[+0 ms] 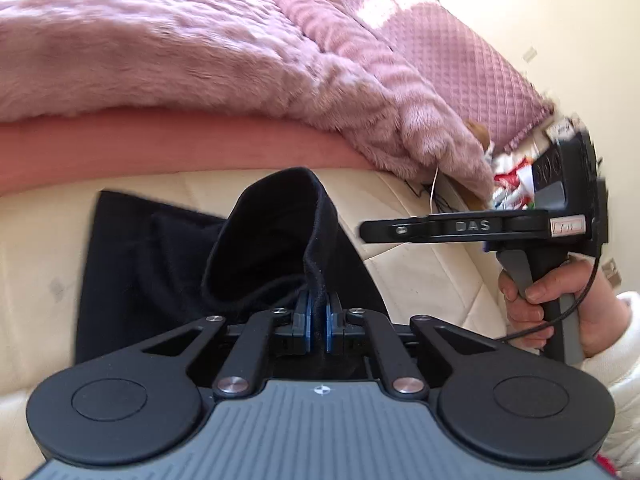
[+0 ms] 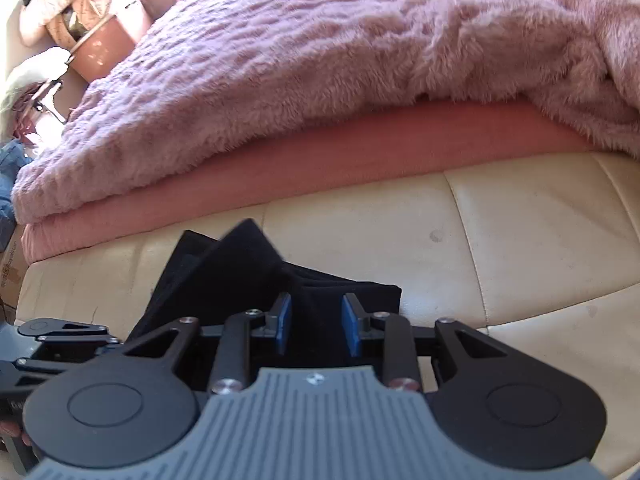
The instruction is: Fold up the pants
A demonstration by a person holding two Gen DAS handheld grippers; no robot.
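Note:
The black pants (image 1: 160,256) lie on a cream leather cushion (image 1: 432,280). My left gripper (image 1: 319,320) is shut on a raised fold of the pants, which stands up in front of it. My right gripper (image 2: 316,320) is open, its blue pads (image 2: 284,316) on either side of the black pants (image 2: 248,276) without pinching them. In the left wrist view the right gripper (image 1: 372,230) reaches in from the right, held by a hand. In the right wrist view part of the left gripper (image 2: 60,340) shows at the lower left.
A fluffy pink blanket (image 2: 320,60) on a pink sheet (image 2: 360,148) lies behind the cushion (image 2: 520,240). A pink waffle pillow (image 1: 460,56) sits at the far right. Pots and clutter (image 2: 100,40) stand at the far left.

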